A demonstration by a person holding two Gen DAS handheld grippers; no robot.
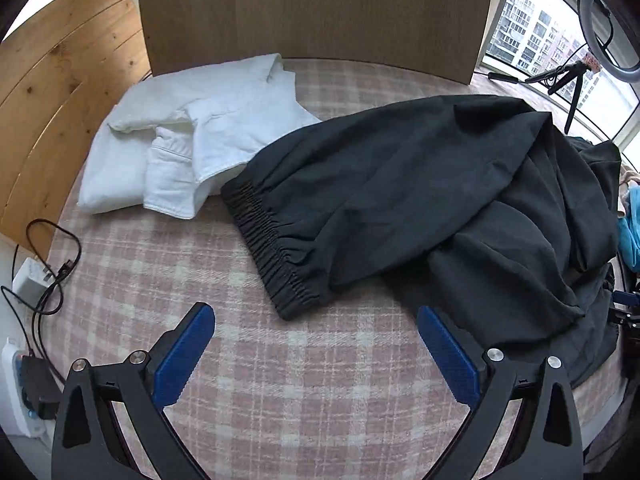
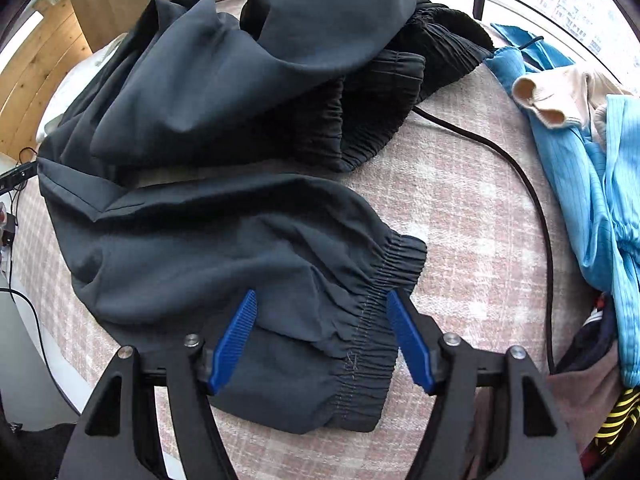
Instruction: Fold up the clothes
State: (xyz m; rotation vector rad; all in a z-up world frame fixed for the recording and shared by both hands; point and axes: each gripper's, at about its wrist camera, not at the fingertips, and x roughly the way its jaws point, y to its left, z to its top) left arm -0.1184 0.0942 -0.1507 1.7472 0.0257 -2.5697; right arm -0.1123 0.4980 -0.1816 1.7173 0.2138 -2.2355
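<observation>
Dark trousers rumpled on the bed, both claws spread wide and empty.

The crumpled black elastic-cuffed trousers (image 2: 208,216) sprawl across the pink checked bed cover (image 1: 280,380); the right claw (image 2: 322,340) straddles a cuff at 6 o'clock, the left claw (image 1: 316,348) hovers over cover; closing on the cuff seems next.

Trousers (image 1: 420,200) lie mid-frame on my bed (image 1: 280,380); folded garment (image 1: 192,140) upper left, clothes pile (image 2: 592,184) at right edge.

a ring light (image 1: 600,20) by the window; charger (image 1: 28,280) and power strip (image 1: 16,392) lower left.
</observation>
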